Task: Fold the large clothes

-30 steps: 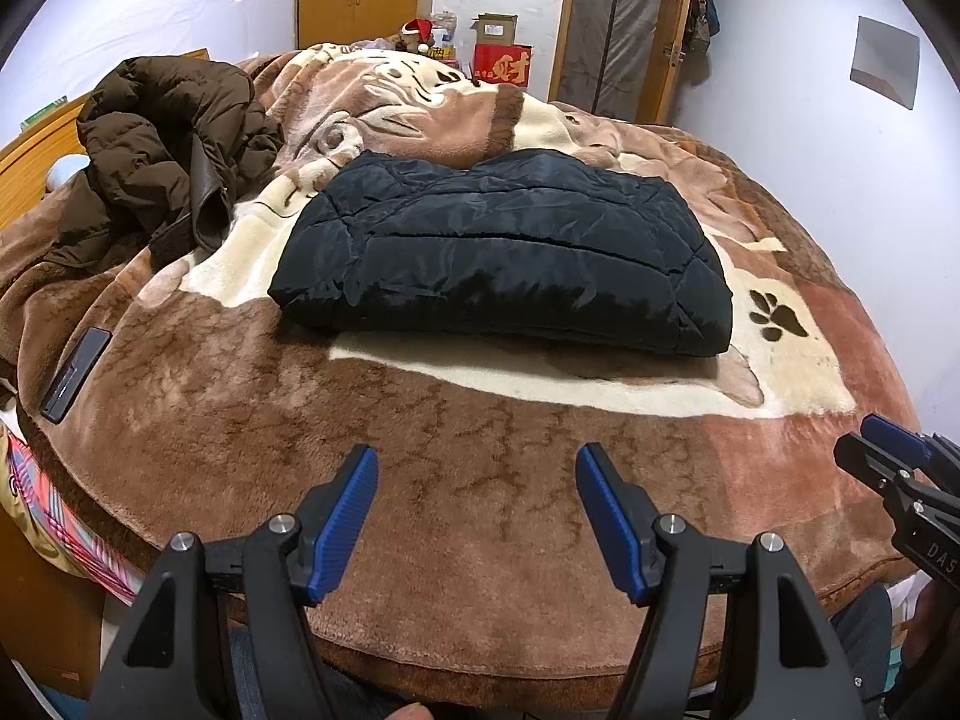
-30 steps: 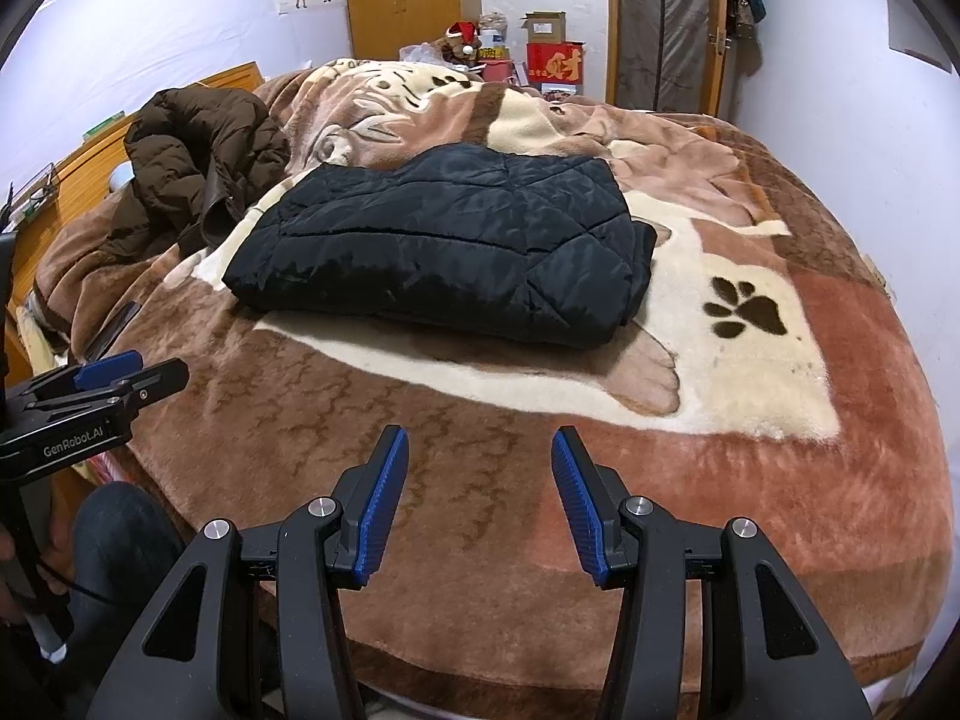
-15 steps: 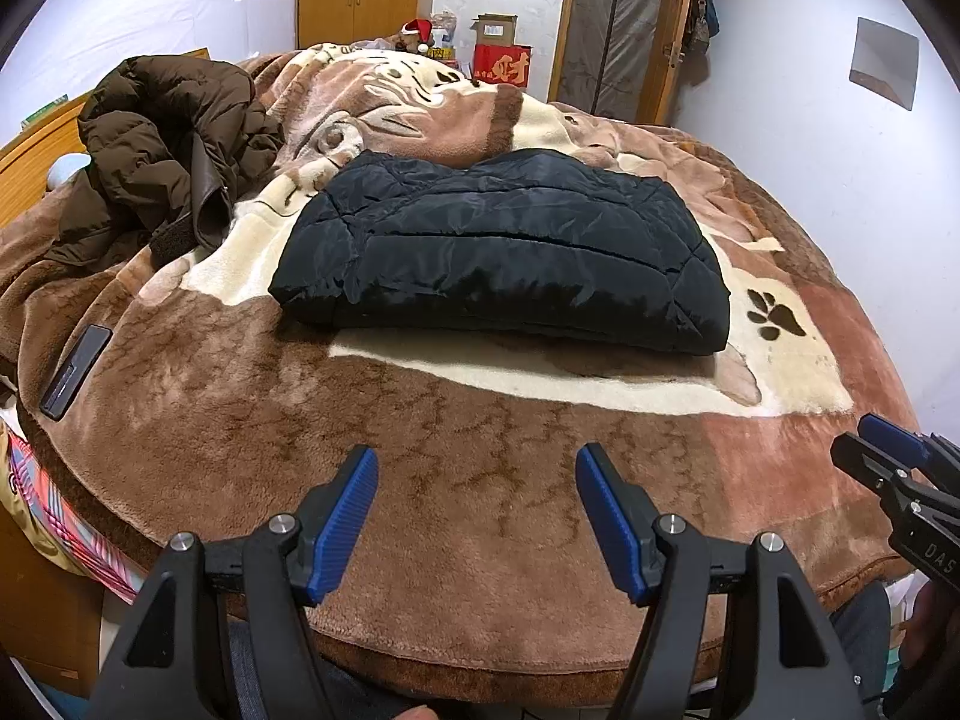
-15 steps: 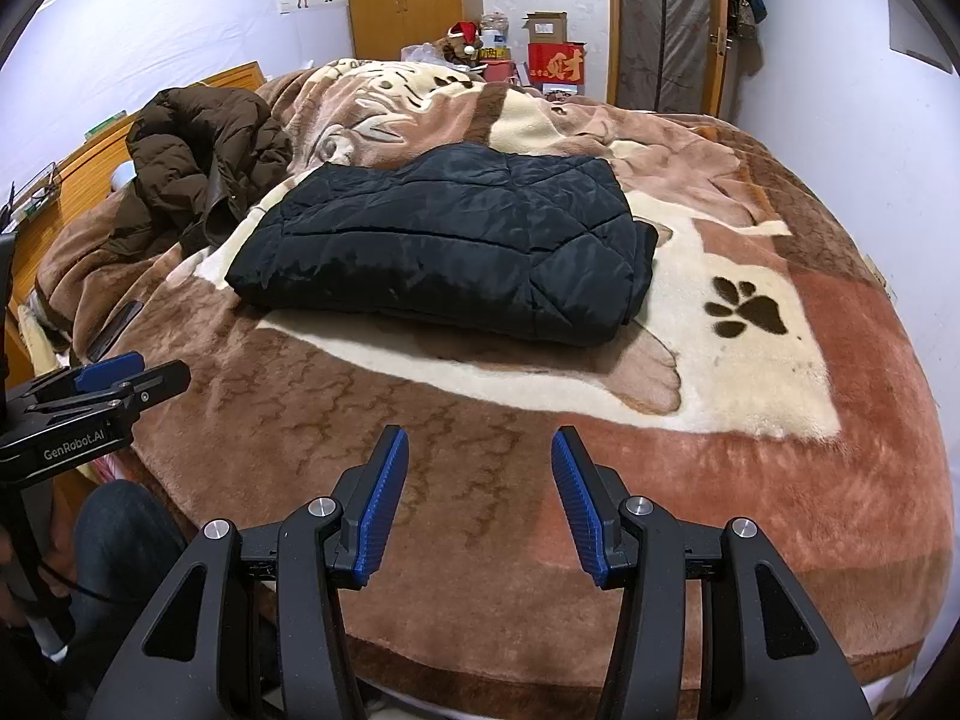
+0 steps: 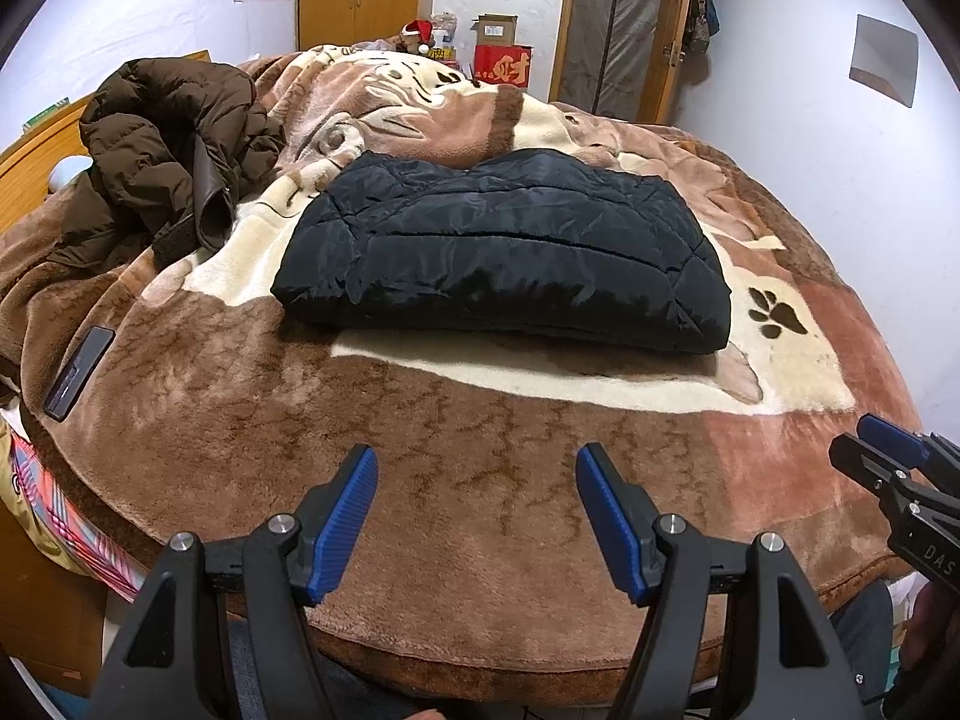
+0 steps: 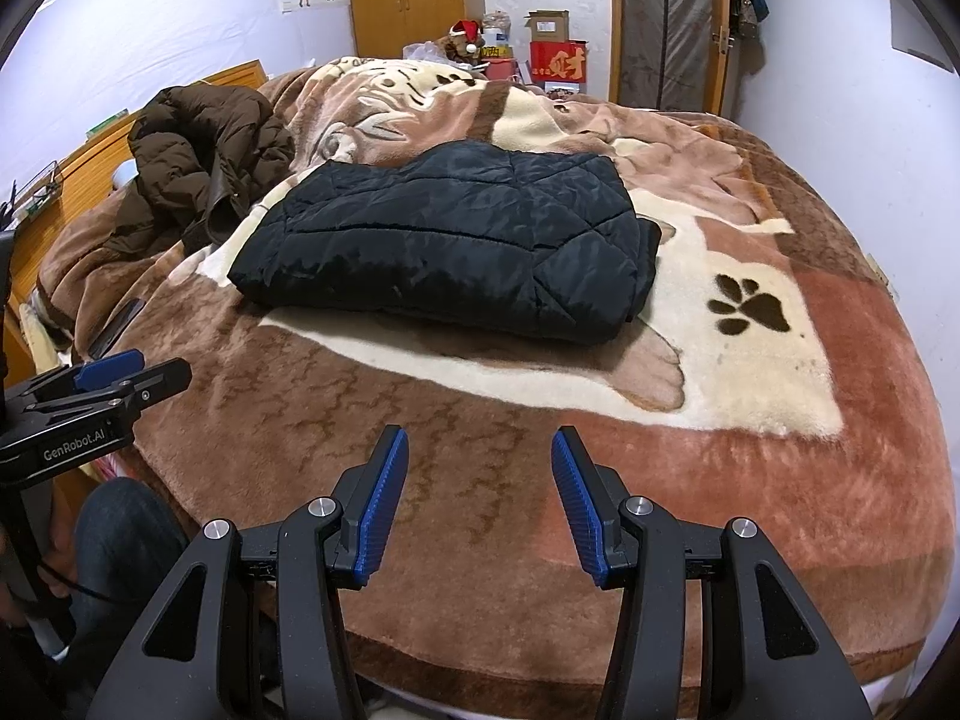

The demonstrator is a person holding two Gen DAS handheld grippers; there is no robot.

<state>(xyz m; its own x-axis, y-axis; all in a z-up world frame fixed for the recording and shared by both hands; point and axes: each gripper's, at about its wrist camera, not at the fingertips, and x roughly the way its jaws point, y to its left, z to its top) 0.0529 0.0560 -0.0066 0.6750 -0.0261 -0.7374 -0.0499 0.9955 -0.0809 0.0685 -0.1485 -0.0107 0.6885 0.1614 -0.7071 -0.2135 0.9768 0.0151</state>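
Observation:
A black quilted jacket [image 5: 504,252] lies folded into a flat rectangle on the brown blanket [image 5: 480,438] in the middle of the bed; it also shows in the right wrist view [image 6: 444,240]. My left gripper [image 5: 477,468] is open and empty, above the near edge of the bed, well short of the jacket. My right gripper [image 6: 480,450] is open and empty, also near the front edge. Each gripper shows at the edge of the other's view.
A crumpled brown puffer coat [image 5: 162,150] lies at the far left of the bed. A dark phone [image 5: 78,372] lies on the blanket at the left edge. Boxes [image 5: 501,60] and a wardrobe stand behind the bed. The person's legs are below the bed edge.
Almost nothing has moved. Both grippers stay open and hover in the same place near the bed's front edge; the views shift only slightly.

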